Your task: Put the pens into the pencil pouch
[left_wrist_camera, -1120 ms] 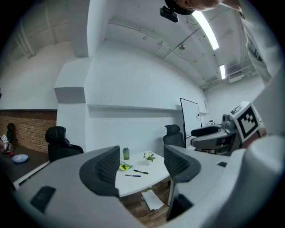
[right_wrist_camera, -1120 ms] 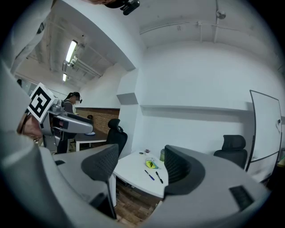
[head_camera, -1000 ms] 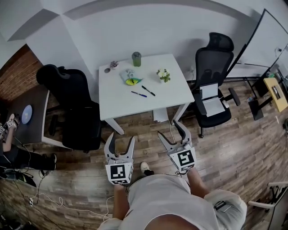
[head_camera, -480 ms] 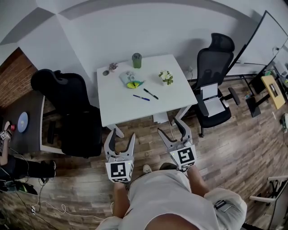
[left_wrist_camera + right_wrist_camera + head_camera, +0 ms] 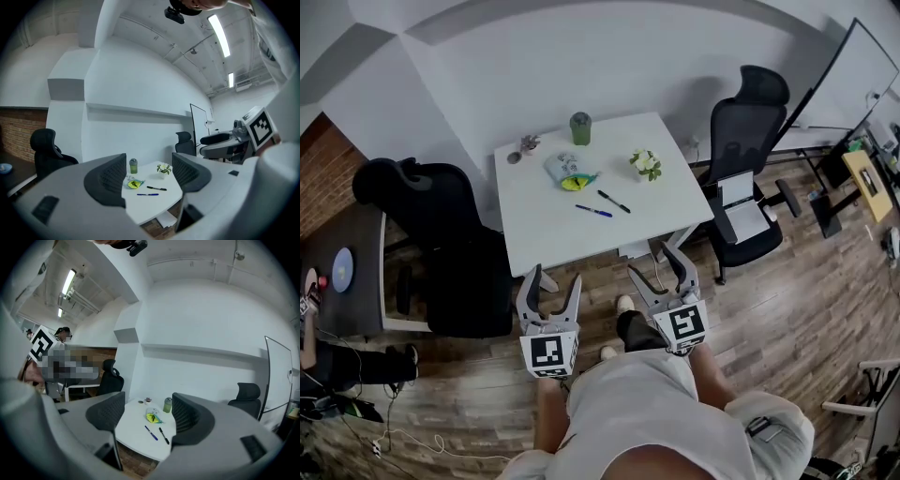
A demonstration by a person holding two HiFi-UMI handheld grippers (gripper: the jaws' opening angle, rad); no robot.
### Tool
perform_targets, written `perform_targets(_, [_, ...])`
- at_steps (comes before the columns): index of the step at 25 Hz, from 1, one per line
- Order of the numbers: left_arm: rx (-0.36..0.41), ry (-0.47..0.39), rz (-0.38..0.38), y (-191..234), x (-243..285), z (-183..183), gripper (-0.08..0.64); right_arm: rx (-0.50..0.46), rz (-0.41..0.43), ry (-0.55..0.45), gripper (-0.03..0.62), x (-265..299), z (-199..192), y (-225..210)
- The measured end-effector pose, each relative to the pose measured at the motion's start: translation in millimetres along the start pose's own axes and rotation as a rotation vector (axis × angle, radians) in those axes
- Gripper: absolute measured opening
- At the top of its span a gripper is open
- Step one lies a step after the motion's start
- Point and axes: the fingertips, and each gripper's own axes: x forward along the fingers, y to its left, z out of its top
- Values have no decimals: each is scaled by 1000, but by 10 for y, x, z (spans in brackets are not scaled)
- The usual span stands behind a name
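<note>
On the white table (image 5: 544,234) lie a blue pen (image 5: 593,211) and, just right of it, a black pen (image 5: 613,202). Behind them rests the pencil pouch (image 5: 566,171), pale with a yellow-green mouth. My left gripper (image 5: 549,289) and right gripper (image 5: 660,274) hang over the wood floor in front of the table, both open and empty, well short of the pens. Between the left jaws I see the pouch (image 5: 134,183), black pen (image 5: 156,188) and blue pen (image 5: 147,194). Through the right jaws show the pouch (image 5: 152,417), blue pen (image 5: 151,432) and black pen (image 5: 163,435).
A green cup (image 5: 580,127), a small flower pot (image 5: 645,161) and two little objects (image 5: 523,146) stand at the table's back. Black office chairs flank it at left (image 5: 441,234) and right (image 5: 745,169). A dark desk (image 5: 347,272) sits far left; cables trail on the floor.
Both grippers and the head have moved forward toward the table, which now sits closer to the jaws. The jaws stay open and the pens and pouch lie where they were.
</note>
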Motion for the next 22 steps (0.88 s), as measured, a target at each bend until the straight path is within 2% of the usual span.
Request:
perform_targets(10, [13, -1, 34, 224, 592, 38, 302, 5, 46, -23, 313, 653, 31, -327])
perform_targets(22, [16, 20, 101, 428, 1499, 93, 302, 15, 116, -38, 313, 1453, 31, -948])
